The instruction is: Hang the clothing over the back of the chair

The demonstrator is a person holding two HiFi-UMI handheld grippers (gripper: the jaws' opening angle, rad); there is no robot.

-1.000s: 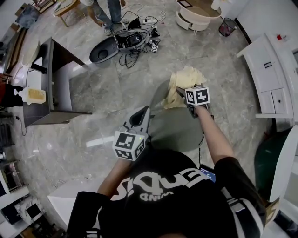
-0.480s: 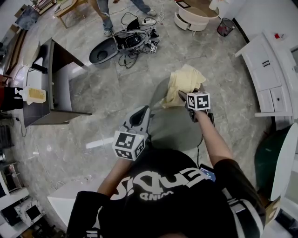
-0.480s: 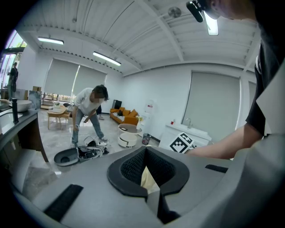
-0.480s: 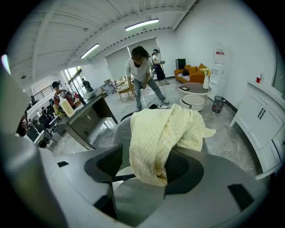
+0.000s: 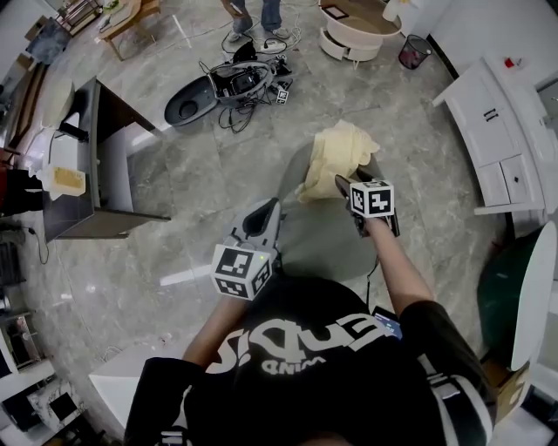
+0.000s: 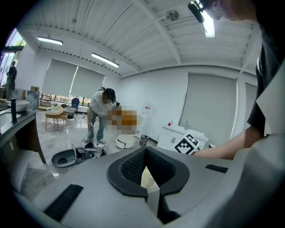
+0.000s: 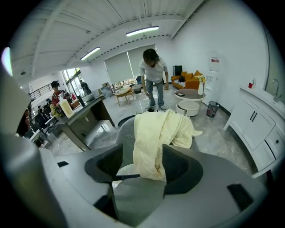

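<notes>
The pale yellow clothing (image 5: 336, 152) lies draped over the back of the grey chair (image 5: 318, 237), bunched at the top with one end hanging down. My right gripper (image 5: 343, 185) is open just in front of it. In the right gripper view the clothing (image 7: 153, 133) hangs down between the wide-apart jaws, unpinched, over the chair back (image 7: 125, 130). My left gripper (image 5: 267, 209) is shut and empty, held at the chair's near left side. In the left gripper view, a sliver of the yellow cloth (image 6: 146, 178) shows beyond its shut jaws.
A dark desk (image 5: 87, 157) stands at the left and white cabinets (image 5: 501, 131) at the right. An open case with tangled cables (image 5: 222, 84) lies on the marble floor beyond the chair, a person (image 5: 255, 12) standing by it. Farther back stand a round low table (image 5: 353, 33) and a bin (image 5: 410, 52).
The clothing now sits higher and farther over the chair back. My right gripper has drawn back a little from it. The person in the background has walked right. My left gripper is unchanged.
</notes>
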